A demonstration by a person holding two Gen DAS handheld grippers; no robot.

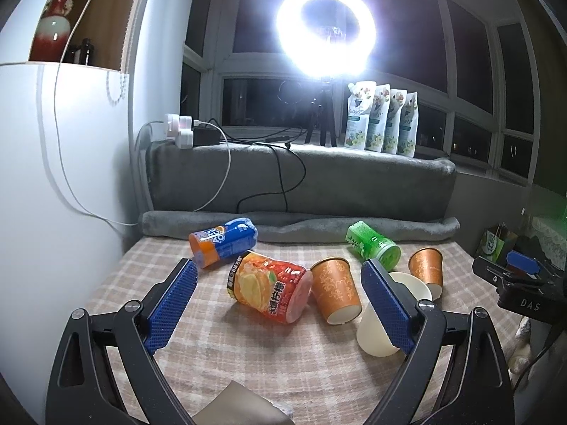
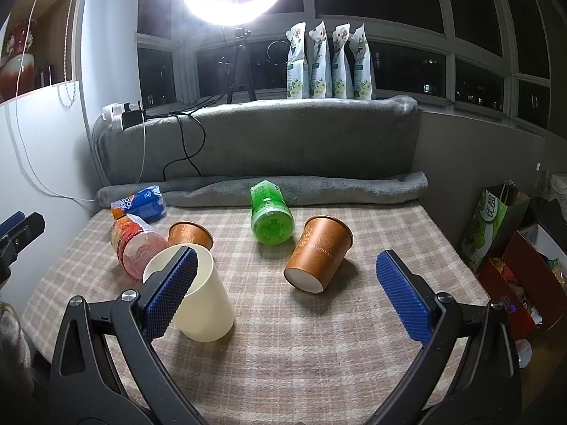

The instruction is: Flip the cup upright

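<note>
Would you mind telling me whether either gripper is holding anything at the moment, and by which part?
Nothing is held: the left gripper and right gripper are both open above the cloth.

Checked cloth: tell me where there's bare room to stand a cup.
Free: the near strip of the checked cloth, in front of the cream cup and the tipped orange cup. Also the right side past that orange cup. Crowded: the far left, around the red bottle, blue bottle and second orange cup.

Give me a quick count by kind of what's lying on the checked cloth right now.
Orange paper cups: 2
Cream cup: 1
Bottles: 3, blue, red, green
Total: 6
</note>
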